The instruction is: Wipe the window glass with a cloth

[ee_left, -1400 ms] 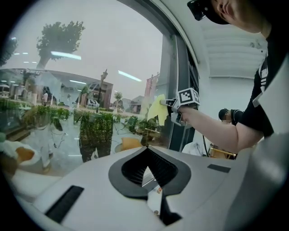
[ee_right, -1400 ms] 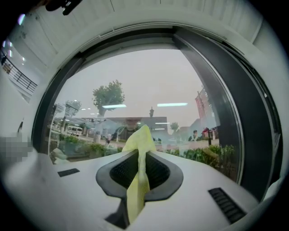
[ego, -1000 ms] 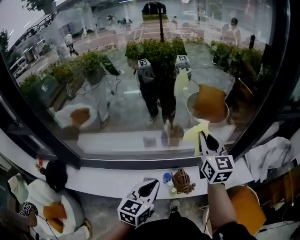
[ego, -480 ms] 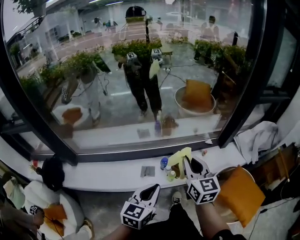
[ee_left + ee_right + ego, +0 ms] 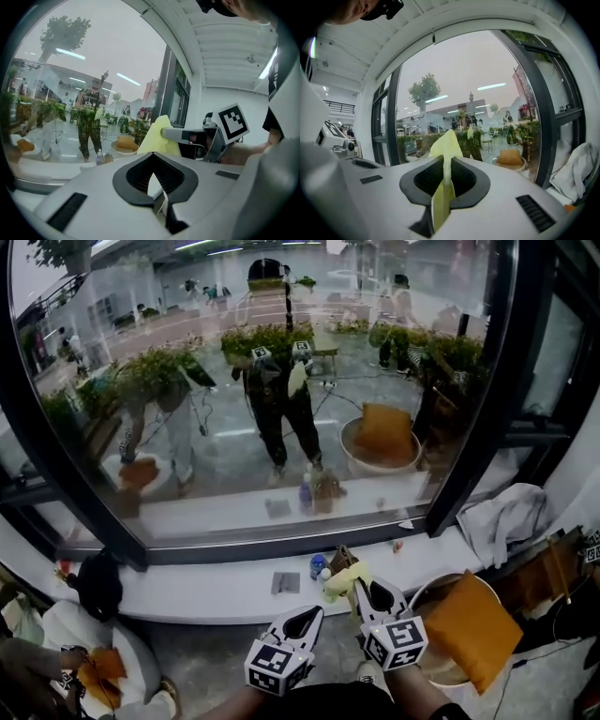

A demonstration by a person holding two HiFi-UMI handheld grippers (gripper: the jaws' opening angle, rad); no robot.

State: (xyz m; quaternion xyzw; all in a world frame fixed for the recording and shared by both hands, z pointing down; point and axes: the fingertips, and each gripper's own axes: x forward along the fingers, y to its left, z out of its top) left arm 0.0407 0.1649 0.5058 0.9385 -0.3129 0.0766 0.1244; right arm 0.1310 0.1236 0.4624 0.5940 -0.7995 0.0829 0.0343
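Observation:
The big window glass (image 5: 234,390) fills the upper head view and mirrors a person holding both grippers. My right gripper (image 5: 359,589) is low, below the sill and well back from the pane, shut on a yellow cloth (image 5: 342,577) that sticks up past its tips. In the right gripper view the cloth (image 5: 446,143) is pinched in the gripper (image 5: 446,157), with the glass (image 5: 454,93) ahead. My left gripper (image 5: 314,612) sits just left of it, shut and empty. From the left gripper (image 5: 153,154) the cloth (image 5: 158,136) shows ahead.
A white sill ledge (image 5: 206,594) runs under the pane, with a small bottle (image 5: 318,567), a brown object (image 5: 341,557) and a grey card (image 5: 285,583) on it. A black frame post (image 5: 473,418) stands right, with white fabric (image 5: 506,517) beyond. An orange-cushioned round chair (image 5: 473,624) sits lower right.
My right gripper, still holding the yellow cloth, has come down off the lower right glass to below the sill, nearer the body. The left gripper has barely moved.

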